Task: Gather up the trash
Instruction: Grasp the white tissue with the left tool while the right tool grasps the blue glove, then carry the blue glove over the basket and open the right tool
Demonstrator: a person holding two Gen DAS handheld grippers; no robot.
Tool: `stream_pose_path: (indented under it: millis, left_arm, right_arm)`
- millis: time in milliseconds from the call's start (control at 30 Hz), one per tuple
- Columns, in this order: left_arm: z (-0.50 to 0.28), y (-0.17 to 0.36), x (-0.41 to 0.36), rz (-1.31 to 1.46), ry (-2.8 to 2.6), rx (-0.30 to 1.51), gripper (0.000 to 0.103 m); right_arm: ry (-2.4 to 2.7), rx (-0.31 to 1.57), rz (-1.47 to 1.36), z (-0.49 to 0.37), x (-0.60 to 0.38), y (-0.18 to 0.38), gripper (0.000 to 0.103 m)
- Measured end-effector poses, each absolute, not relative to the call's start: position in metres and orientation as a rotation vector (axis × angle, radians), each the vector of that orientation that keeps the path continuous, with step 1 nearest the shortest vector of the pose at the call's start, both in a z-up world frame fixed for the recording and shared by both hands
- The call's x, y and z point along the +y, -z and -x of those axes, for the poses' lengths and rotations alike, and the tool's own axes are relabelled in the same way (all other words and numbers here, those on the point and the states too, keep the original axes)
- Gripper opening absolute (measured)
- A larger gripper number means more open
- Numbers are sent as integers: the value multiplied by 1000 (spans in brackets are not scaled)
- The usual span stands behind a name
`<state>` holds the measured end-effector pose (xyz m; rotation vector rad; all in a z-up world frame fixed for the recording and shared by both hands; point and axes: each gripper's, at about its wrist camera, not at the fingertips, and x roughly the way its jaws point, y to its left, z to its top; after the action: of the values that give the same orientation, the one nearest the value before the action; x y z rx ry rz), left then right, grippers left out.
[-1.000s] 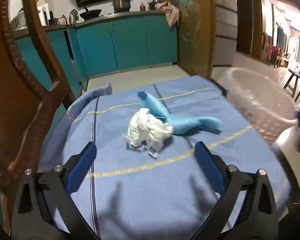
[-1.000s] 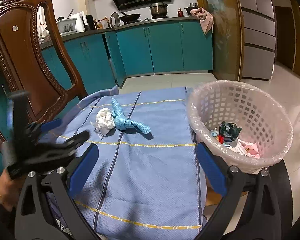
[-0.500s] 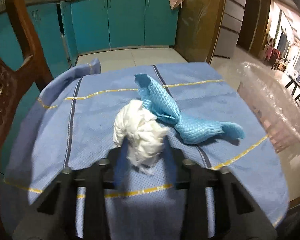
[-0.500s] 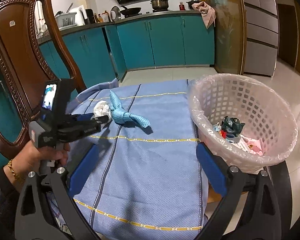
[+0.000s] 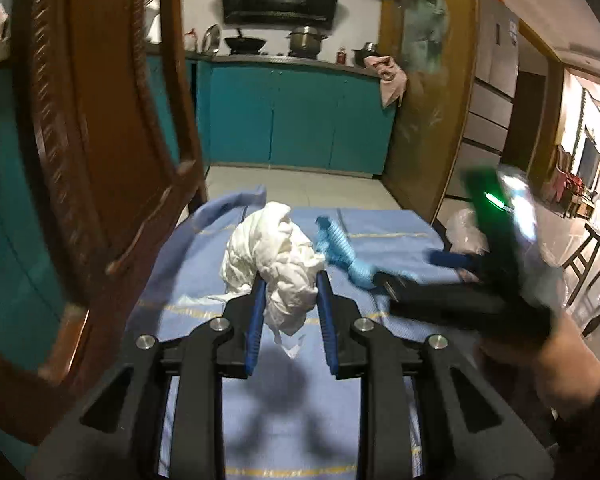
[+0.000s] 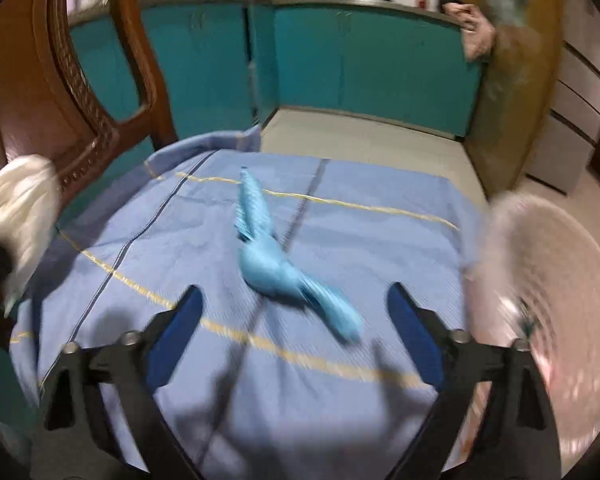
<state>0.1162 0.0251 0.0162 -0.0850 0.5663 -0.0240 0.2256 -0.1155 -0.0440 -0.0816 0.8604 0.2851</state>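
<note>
Your left gripper [image 5: 289, 286] clamps the white wad [image 5: 276, 256]; your right gripper [image 6: 294, 308] gapes wide around the blue cloth [image 6: 268, 260].

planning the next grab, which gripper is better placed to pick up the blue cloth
Right. The right gripper is open, with the blue cloth lying just ahead between its fingers. The left gripper is shut on the white tissue wad.
</note>
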Motion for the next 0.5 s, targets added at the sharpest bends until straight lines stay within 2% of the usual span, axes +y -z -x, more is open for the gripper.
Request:
stream_pose_path:
  millis: [67,133,167,267,500]
  left_arm:
    - [-117,-12,27,78,17,577,26]
    - [-119,-12,28,70,20,581,26]
    - [-120,-11,27,70,21,588,26]
    - [-122,-9,28,79,38,601,26]
    - [-122,-12,23,83,106,593,26]
  right_arm:
    - [-313,909,100,-245,-103,54,65]
    - [-290,982,142,-258,-94,71,47]
    - [-273,989,153,-259,-93,73,34]
    - [-299,963,118,-242,-102,56,29]
    - [-311,792,-49,-144,-155,-17,29]
